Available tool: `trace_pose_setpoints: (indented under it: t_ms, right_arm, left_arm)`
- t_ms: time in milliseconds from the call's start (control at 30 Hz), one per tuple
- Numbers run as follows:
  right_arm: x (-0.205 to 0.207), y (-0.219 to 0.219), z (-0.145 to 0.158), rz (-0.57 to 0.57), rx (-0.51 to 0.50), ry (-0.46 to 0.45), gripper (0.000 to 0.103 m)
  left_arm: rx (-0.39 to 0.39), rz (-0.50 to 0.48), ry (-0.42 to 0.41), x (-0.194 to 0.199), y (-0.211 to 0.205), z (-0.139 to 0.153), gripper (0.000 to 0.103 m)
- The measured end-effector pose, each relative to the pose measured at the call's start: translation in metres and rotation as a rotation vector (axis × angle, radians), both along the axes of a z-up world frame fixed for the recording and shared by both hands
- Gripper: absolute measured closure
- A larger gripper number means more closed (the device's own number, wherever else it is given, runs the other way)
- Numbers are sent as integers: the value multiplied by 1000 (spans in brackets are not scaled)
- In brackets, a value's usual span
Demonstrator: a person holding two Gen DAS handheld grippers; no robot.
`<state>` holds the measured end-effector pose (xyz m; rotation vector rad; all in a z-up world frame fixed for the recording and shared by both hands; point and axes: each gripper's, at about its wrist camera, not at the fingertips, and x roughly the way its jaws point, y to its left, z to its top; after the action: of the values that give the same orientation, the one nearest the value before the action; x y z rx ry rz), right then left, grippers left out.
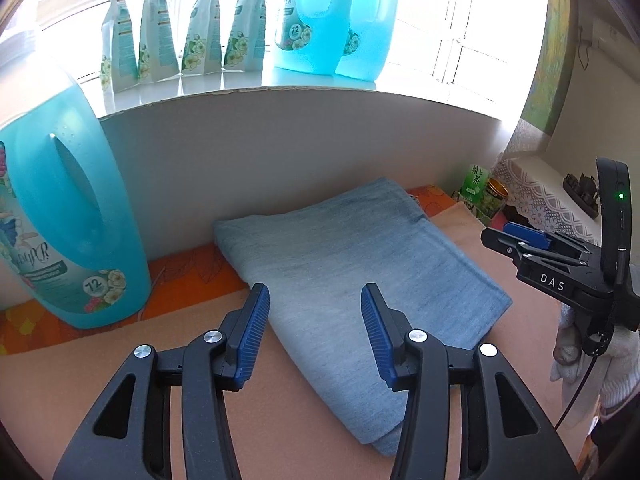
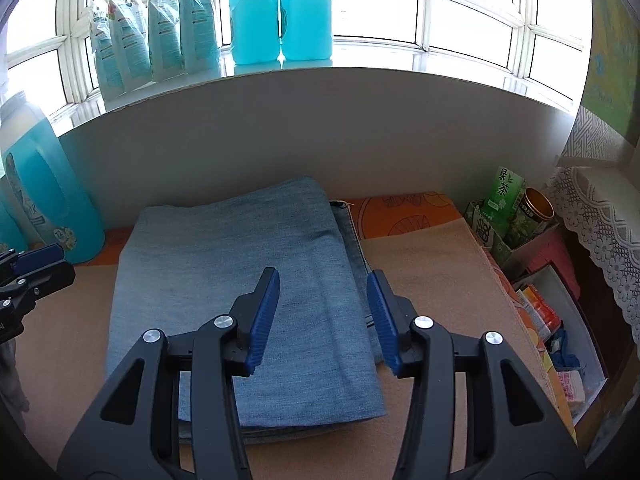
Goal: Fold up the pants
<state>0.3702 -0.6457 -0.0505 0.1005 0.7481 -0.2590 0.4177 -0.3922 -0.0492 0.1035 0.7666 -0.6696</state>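
Note:
The pants (image 1: 352,268) are light blue denim, folded into a flat rectangle on a tan mat (image 1: 120,360); they also show in the right wrist view (image 2: 248,280). My left gripper (image 1: 316,300) is open and empty, hovering above the pants' near left edge. My right gripper (image 2: 324,284) is open and empty above the pants' right edge; it also shows in the left wrist view (image 1: 520,236) at the right, raised off the mat.
A large blue detergent jug (image 1: 60,208) stands on the orange cloth at the left. A white sill wall (image 1: 280,140) rises behind the pants, with pouches and blue jugs on top. Tea cartons and tins (image 2: 508,208) and a box of packets (image 2: 560,340) sit at right.

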Motion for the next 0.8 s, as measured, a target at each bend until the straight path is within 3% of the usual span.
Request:
trace_pose_setpoints:
  t_ms: [67, 500, 633, 800]
  right_arm:
    - [-10, 2, 0, 0, 7, -5, 49]
    - [-88, 44, 24, 50, 13, -63, 31]
    - [-116, 67, 34, 70, 3, -94, 22]
    - [-150, 88, 46, 63, 36, -123, 18]
  left_arm:
    - [-5, -7, 3, -7, 2, -1, 48]
    - [-4, -54, -53, -72, 27, 20, 46]
    - [-9, -63, -96, -100, 37, 32, 36]
    - [-32, -81, -119, -132, 55, 46, 32]
